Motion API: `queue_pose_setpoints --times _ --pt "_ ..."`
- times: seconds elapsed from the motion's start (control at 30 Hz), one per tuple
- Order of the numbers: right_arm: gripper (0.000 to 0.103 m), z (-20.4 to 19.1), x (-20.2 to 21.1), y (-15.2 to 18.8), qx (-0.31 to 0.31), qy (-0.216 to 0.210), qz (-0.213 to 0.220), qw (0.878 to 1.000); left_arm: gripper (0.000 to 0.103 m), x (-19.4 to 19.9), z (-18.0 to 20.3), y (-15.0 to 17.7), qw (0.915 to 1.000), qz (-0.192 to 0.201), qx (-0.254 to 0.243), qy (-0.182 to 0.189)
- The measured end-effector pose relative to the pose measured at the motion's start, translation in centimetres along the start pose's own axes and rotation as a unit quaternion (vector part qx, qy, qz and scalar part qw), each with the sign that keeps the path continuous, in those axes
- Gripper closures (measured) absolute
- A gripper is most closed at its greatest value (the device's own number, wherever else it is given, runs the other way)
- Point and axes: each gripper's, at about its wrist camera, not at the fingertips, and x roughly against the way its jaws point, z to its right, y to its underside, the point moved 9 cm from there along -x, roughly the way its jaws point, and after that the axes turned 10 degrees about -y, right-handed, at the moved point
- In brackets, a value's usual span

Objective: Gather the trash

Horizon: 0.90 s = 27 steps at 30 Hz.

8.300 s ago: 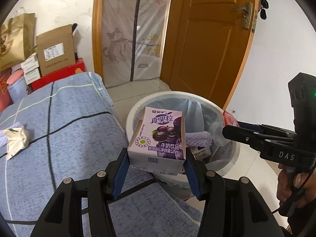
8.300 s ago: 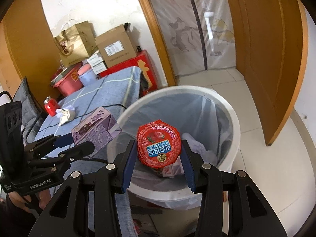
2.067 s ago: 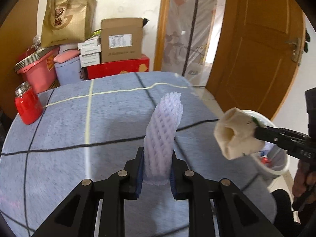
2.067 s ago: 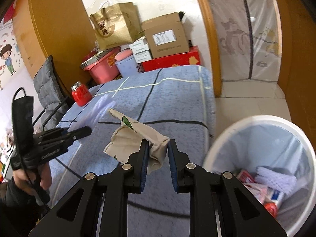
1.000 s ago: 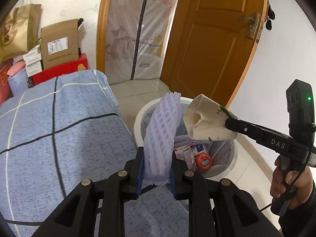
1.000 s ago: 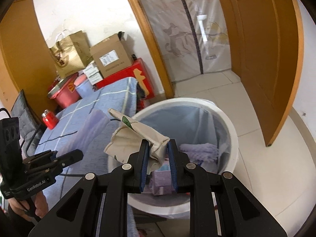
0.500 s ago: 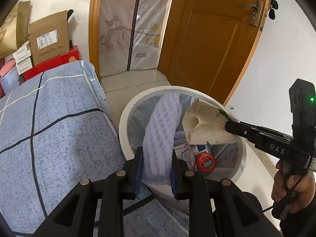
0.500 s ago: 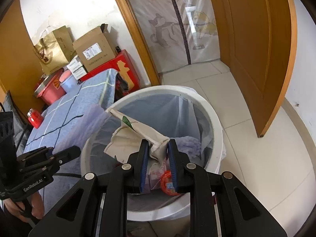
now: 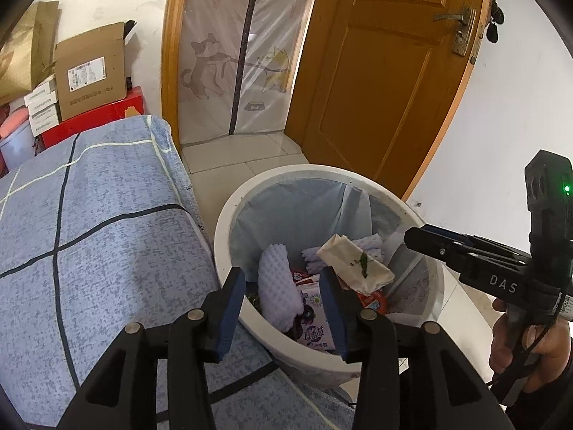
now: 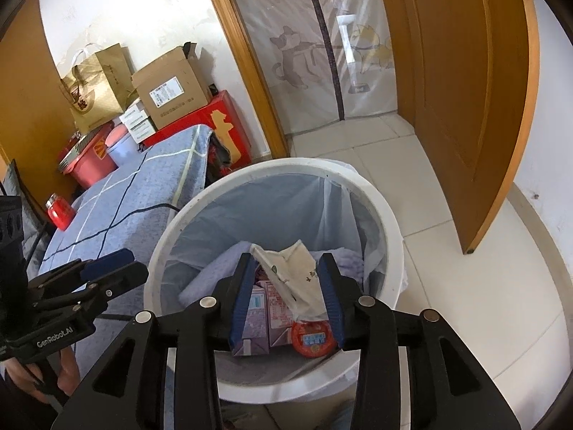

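We hold both grippers above the white bin (image 9: 229, 222). The left gripper (image 9: 283, 279) has its jaws apart and opening, gripping nothing; the purple foam net (image 9: 277, 286) lies loose inside the bin below them. The right gripper (image 10: 286, 268) likewise has jaws parting; the cream crumpled wrapper (image 10: 297, 268) sits free between them, inside the bin, above the milk cartons (image 10: 265, 308) and red lid (image 10: 313, 338).
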Motion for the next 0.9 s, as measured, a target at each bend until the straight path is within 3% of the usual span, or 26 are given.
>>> queue_pose_setpoints --times 0.43,0.9 --pt "0.065 -5.2 4.6 2.1 0.051 -0.011 0.022 0.998 0.06 5.7 -0.3 1.3 0.9993 0.034 0.01 -0.012" --pt "0.065 -9.9 8.1 6.0 0.098 -0.027 0.031 0.994 0.06 11.5 -2.4 5.1 0.9958 0.063 0.026 -0.061"
